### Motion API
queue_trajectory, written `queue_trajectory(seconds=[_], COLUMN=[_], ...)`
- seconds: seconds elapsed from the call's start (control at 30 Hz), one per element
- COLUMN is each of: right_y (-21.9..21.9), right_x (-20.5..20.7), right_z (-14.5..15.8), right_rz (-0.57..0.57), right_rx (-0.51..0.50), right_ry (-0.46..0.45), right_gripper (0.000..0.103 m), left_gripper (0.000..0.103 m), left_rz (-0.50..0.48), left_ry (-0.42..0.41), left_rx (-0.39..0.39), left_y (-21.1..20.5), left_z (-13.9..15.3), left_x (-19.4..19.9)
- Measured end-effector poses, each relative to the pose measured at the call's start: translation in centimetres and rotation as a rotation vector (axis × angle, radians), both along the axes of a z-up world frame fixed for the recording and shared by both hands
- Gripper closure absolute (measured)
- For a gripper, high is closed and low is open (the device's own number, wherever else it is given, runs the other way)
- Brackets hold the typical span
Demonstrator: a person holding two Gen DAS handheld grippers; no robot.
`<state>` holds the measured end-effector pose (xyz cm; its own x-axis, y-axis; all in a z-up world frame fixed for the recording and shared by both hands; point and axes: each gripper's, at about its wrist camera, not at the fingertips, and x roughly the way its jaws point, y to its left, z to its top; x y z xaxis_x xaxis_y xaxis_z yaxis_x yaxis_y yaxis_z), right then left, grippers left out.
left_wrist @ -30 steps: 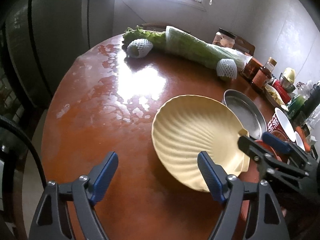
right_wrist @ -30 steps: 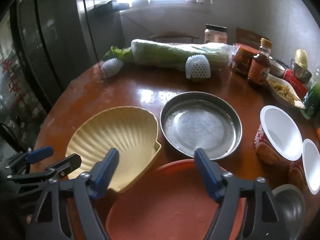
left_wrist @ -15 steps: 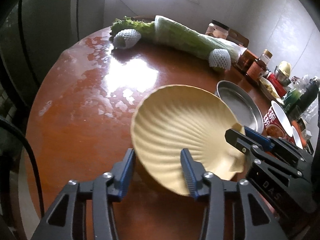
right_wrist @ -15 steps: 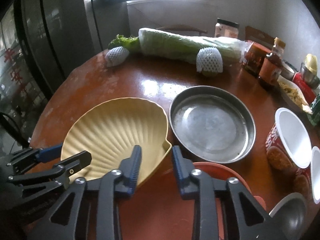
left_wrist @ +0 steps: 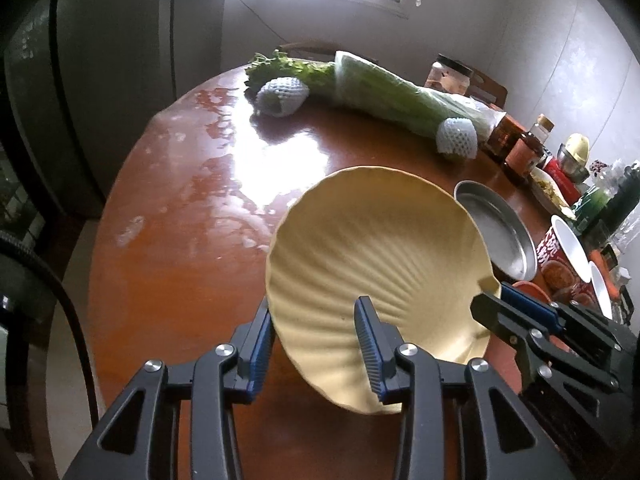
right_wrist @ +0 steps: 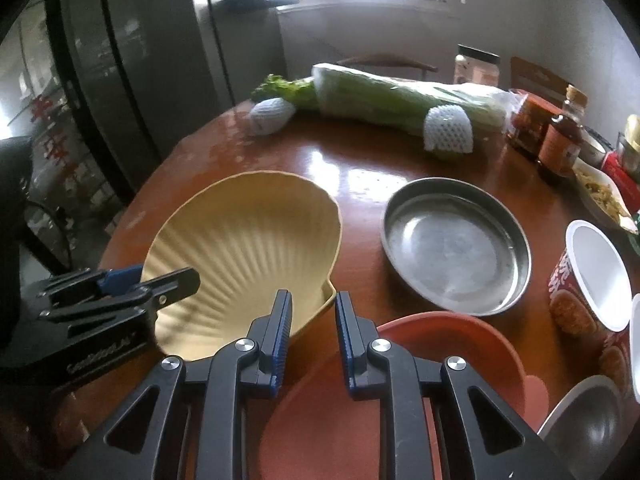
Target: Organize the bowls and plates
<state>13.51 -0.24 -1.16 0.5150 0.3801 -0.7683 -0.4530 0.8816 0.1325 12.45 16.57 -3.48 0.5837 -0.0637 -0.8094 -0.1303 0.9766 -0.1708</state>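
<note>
A pale yellow shell-shaped plate [left_wrist: 376,248] hangs tilted just above the red-brown round table [left_wrist: 168,264]. My left gripper [left_wrist: 314,312] has the plate's near rim between its blue pads, and its jaws are closing on it. My right gripper [right_wrist: 312,298] is shut on the plate's hinge corner; in the left wrist view the right gripper [left_wrist: 490,306] clamps that corner from the right. The right wrist view shows the plate [right_wrist: 244,236] and the left gripper [right_wrist: 168,276] at its left rim. A round steel pan [right_wrist: 456,248] and a red plate [right_wrist: 440,344] lie to the plate's right.
A long cabbage [left_wrist: 400,96] and two foam-netted fruits [left_wrist: 280,94] lie across the table's far side. Jars and bottles [right_wrist: 560,140], instant noodle cups [right_wrist: 592,276] and a steel bowl [right_wrist: 588,432] crowd the right edge. A dark fridge stands to the left.
Both grippers went from wide open to closed on the yellow plate, left on its near rim, right on its corner. The plate has tipped up off the table.
</note>
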Motion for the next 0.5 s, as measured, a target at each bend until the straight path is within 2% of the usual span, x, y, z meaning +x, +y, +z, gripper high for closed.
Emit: queue_trajectory(seconds=[0.2,0.5], right_y=[1.4,2.3], right_x=[-1.8,-3.8], right_z=[-0.4,-0.9], right_rz=[0.027,0.051], right_rx=[0.000,0.017], right_ry=[0.011,0.027], right_gripper=[0.080,0.079], left_gripper=[0.063,0.063], left_rz=[0.020,0.042], left_ry=[0.021,0.032], left_rx=[0.048,0.057], left_y=[1.1,2.1], left_z=[-0.6,-1.1], left_x=[-0.9,-1.3])
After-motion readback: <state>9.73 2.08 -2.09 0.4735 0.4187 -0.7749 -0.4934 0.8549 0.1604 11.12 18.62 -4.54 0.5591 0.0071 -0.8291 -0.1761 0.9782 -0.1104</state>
